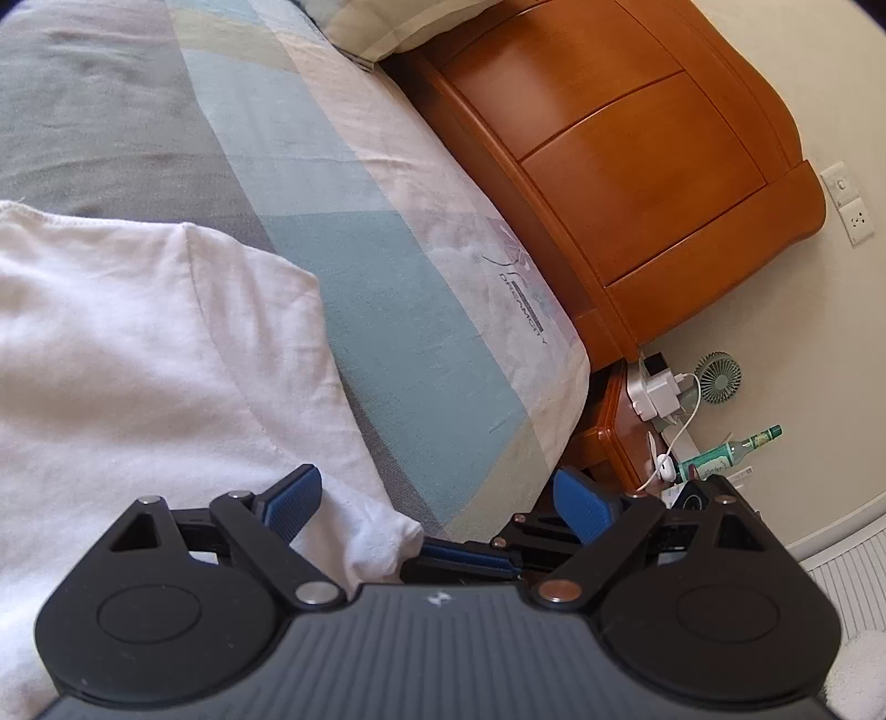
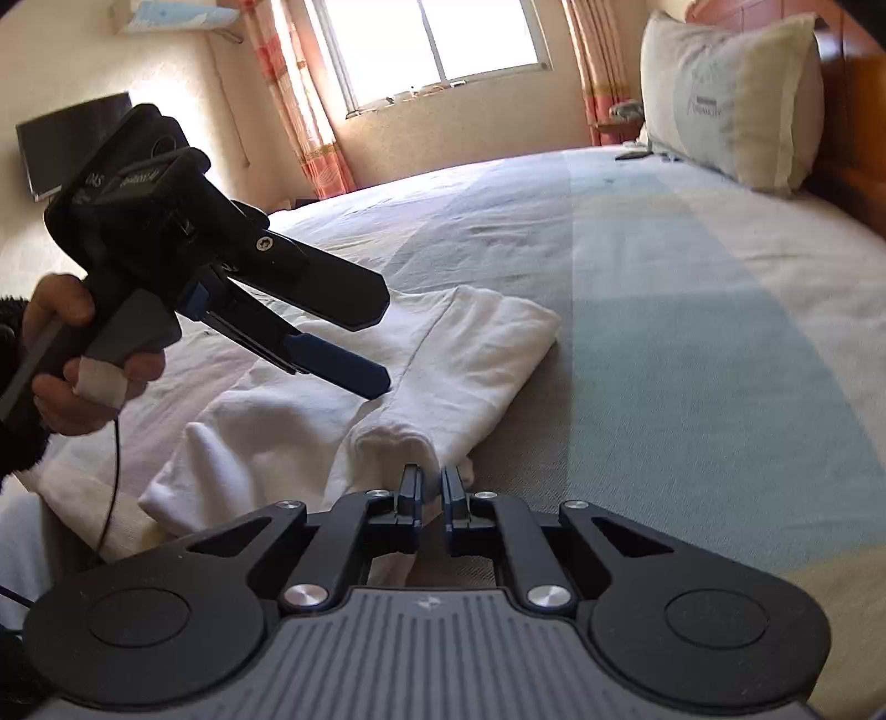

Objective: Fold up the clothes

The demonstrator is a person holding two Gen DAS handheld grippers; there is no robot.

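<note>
A white garment (image 2: 476, 343) lies partly folded on the striped bedsheet (image 2: 692, 310), near the bed's front edge. My right gripper (image 2: 430, 481) is shut on a rolled corner of it, low by the bed surface. A hand holds my left gripper (image 2: 379, 382) just above the garment, to the left of the right one. In the left wrist view the left gripper (image 1: 437, 504) is open, its blue pads (image 1: 290, 501) wide apart. The garment (image 1: 138, 360) spreads to its left, and the pinched corner (image 1: 387, 540) sits between the fingers, beside the right gripper's fingertips (image 1: 470, 554).
An orange wooden headboard (image 1: 637, 166) and a pillow (image 2: 731, 94) stand at the head of the bed. A nightstand (image 1: 614, 437) holds a charger, a small fan (image 1: 720, 374) and a green bottle (image 1: 731, 448). A window (image 2: 432, 39) and a wall screen (image 2: 55, 144) lie beyond the bed.
</note>
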